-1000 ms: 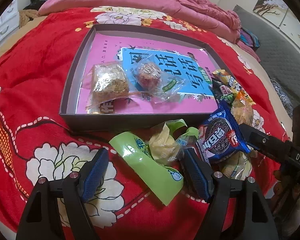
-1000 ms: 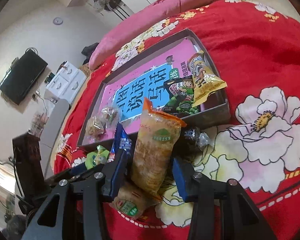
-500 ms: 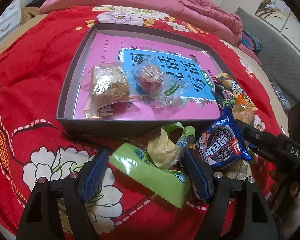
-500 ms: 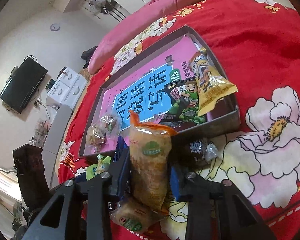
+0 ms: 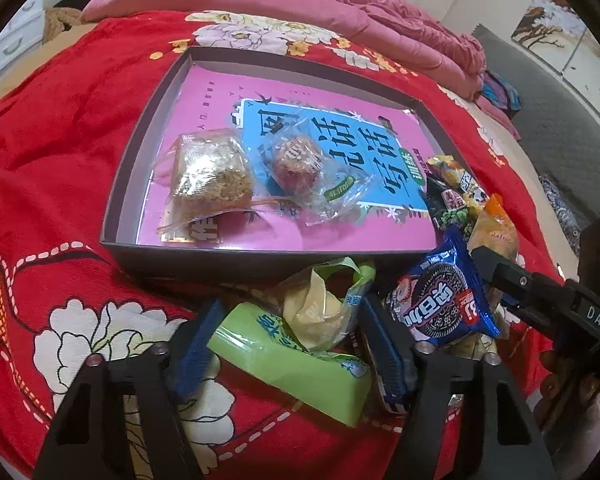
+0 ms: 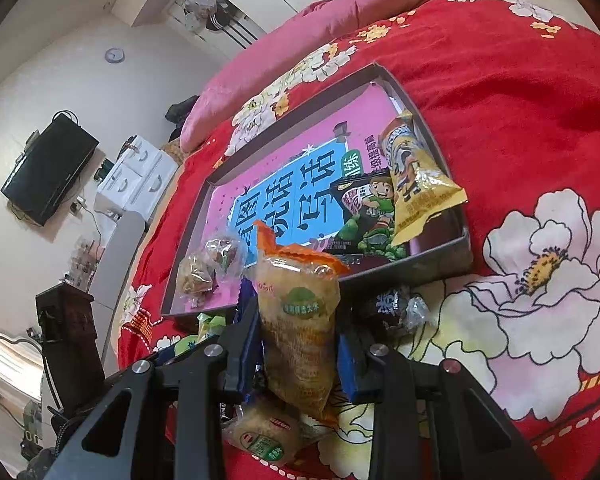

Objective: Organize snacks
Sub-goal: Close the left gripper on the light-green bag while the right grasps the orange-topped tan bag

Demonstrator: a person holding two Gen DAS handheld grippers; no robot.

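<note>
- The left gripper (image 5: 288,344) angles steeply down at the red floral bedspread (image 5: 60,128). Its jaws are closing around a green wrapped snack (image 5: 296,356), whose pale crumpled top sits between the blue pads (image 5: 198,342).
- The right gripper (image 6: 298,344) tilts down less steeply, jaws narrowed and pressed on an upright orange-topped rice-cracker packet (image 6: 300,320).
- Only the left view shows the blue cookie packet (image 5: 444,308) just beside the box.
- Only the right view shows a second cracker packet (image 6: 266,434) under the fingers and a dark foil candy (image 6: 396,308) near the box wall.
- The shallow grey box (image 5: 148,108) holds four snacks: two clear-wrapped cakes (image 5: 210,176), a green-pea bag (image 6: 374,216) and a yellow bag (image 6: 416,180).
</note>
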